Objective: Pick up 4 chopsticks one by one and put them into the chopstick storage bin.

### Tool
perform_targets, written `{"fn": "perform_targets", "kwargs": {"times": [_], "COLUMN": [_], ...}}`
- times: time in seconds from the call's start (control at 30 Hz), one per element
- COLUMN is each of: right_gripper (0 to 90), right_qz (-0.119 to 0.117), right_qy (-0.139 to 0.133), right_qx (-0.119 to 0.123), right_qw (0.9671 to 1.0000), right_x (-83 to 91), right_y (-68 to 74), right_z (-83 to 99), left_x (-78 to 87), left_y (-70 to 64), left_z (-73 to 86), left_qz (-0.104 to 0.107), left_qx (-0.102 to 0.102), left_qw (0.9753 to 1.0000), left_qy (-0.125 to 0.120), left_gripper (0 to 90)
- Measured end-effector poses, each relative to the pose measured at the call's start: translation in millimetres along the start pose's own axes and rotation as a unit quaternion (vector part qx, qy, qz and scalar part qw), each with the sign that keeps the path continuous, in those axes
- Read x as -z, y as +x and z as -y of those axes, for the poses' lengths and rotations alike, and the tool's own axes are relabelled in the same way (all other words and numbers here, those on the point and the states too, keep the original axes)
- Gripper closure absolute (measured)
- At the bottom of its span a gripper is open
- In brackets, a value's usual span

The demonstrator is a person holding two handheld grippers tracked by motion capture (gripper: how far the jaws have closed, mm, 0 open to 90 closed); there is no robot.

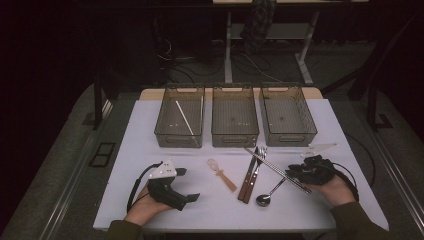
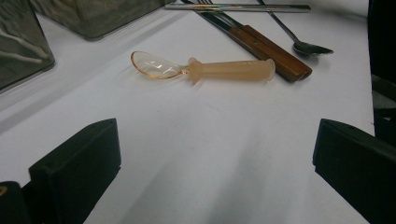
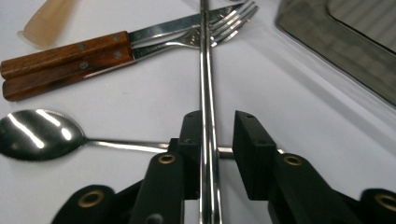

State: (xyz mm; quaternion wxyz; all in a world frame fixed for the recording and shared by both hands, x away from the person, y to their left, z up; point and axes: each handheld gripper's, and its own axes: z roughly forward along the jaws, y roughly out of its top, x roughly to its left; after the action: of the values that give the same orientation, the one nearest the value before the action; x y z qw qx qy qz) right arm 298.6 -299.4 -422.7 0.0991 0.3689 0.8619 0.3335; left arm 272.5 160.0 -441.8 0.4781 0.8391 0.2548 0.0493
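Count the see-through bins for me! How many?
3, in a row at the table's far edge: left bin holding white sticks, middle bin, right bin.

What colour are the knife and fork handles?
Reddish-brown wood with small metal rivets on the knife and fork handles, clearest in the right gripper view.

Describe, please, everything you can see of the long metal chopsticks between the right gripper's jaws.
The metal chopsticks are two thin, shiny steel rods lying side by side as a pair. They run diagonally on the white table, their far ends over the fork and knife, and they cross above the spoon handle. The right gripper has its jaws around them, with a small gap beside one jaw, so a firm hold is unclear.
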Motion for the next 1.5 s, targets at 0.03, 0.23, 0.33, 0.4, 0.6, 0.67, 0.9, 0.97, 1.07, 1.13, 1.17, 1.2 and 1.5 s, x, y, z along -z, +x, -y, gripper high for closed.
{"fn": "perform_targets", "kwargs": {"times": [0.03, 0.23, 0.33, 0.4, 0.6, 0.67, 0.9, 0.97, 1.07, 1.13, 1.17, 1.2, 1.5], "right_gripper": [76.7, 81.0, 81.1, 81.5, 82.6, 82.6, 81.2, 80.2, 80.1, 80.1, 80.1, 79.8, 80.0], "right_qz": [-0.001, -0.006, -0.014, -0.014, -0.013, -0.009, -0.006, -0.009, -0.008, -0.008, -0.008, -0.008, -0.002], "right_qy": [0.001, 0.02, 0.02, 0.024, 0.035, 0.039, 0.038, 0.036, 0.032, 0.035, 0.037, 0.036, 0.034], "right_qx": [-0.003, -0.009, -0.008, -0.004, 0.001, 0.003, 0.003, 0.004, 0.009, 0.012, 0.014, 0.013, 0.024], "right_qw": [1.0, 0.9998, 0.9997, 0.9996, 0.9993, 0.9992, 0.9992, 0.9993, 0.9994, 0.9993, 0.9992, 0.9992, 0.9991], "right_x": [2.3, 3.1, -0.6, -3.0, -8.8, -9.4, -10.2, -9.8, -11.3, -13.1, -14.3, -15.1, -15.7], "right_y": [-1.1, -6.0, -6.6, -5.7, -5.3, -5.7, -8.9, -8.8, -8.7, -8.8, -8.9, -8.9, -7.2], "right_z": [2.4, 14.4, 12.9, 11.7, 11.6, 11.8, 12.1, 11.2, 9.9, 9.5, 9.5, 9.9, 10.5], "left_x": [0.0, -0.3, -0.1, -0.1, -0.5, -0.4, -0.6, -0.6, -0.9, -0.8, -0.7, -0.6, -1.0], "left_y": [0.0, -0.1, -0.2, 0.2, 0.1, 0.2, 0.1, 0.3, 0.4, 0.2, 0.1, 0.2, 0.0], "left_z": [0.0, -0.2, -0.1, -0.1, -0.1, -0.1, -0.1, -0.1, -0.1, -0.1, -0.2, -0.1, -0.1], "left_qz": [0.0, 0.0, 0.0, 0.0, 0.0, 0.0, 0.0, 0.0, 0.0, 0.0, 0.0, 0.0, 0.001], "left_qx": [0.0, -0.001, -0.001, 0.0, -0.001, -0.001, -0.001, -0.001, -0.001, -0.001, -0.002, -0.001, -0.001], "left_qw": [1.0, 1.0, 1.0, 1.0, 1.0, 1.0, 1.0, 1.0, 1.0, 1.0, 1.0, 1.0, 1.0], "left_qy": [0.0, 0.0, 0.0, 0.0, 0.001, 0.0, 0.001, 0.001, 0.002, 0.002, 0.001, 0.001, 0.001], "left_gripper": [0.0, 0.0, 0.0, 0.0, 0.0, 0.0, 0.0, 0.0, 0.0, 0.0, 0.0, 0.0, 0.0]}}
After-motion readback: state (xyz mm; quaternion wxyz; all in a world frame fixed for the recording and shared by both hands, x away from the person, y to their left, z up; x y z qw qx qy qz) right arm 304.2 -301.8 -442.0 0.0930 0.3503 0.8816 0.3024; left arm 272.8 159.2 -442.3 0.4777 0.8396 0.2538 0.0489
